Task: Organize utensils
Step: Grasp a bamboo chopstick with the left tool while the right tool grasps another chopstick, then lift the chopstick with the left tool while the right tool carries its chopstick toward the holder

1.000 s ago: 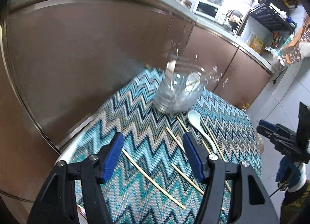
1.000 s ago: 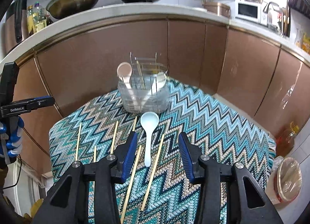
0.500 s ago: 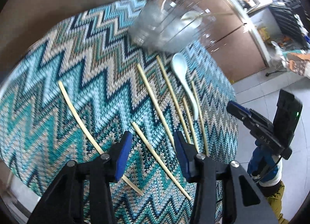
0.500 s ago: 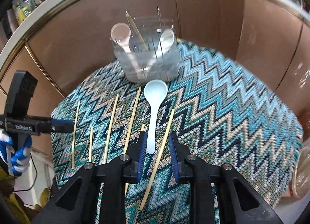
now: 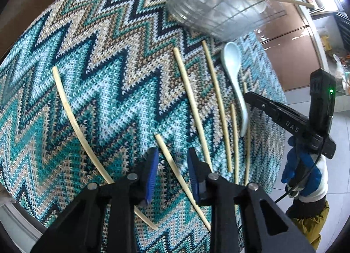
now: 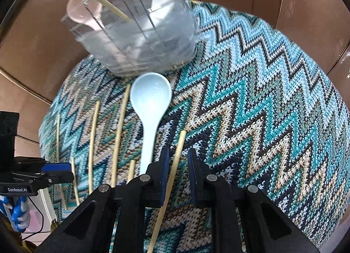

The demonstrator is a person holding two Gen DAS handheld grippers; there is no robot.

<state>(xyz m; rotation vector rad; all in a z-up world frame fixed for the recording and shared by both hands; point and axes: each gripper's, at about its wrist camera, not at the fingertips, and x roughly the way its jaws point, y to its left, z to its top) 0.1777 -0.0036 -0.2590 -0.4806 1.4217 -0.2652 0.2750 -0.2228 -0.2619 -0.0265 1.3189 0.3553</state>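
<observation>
Tabletop [image 6: 273, 104] under zigzag cloth; clear holder [image 6: 140, 34] at far edge, two spoons and a chopstick inside. Pale blue spoon [image 6: 151, 108] lies just before it. Loose chopsticks [image 5: 192, 104] alongside. Both grippers unclenched, fingers straddling a stick each: left gripper [image 5: 172, 172], right gripper [image 6: 177, 173]. Centre stick, descend square, then pinch.

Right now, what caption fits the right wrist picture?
Open right gripper straddling a chopstick beside a pale blue spoon, clear utensil holder behind.
</observation>
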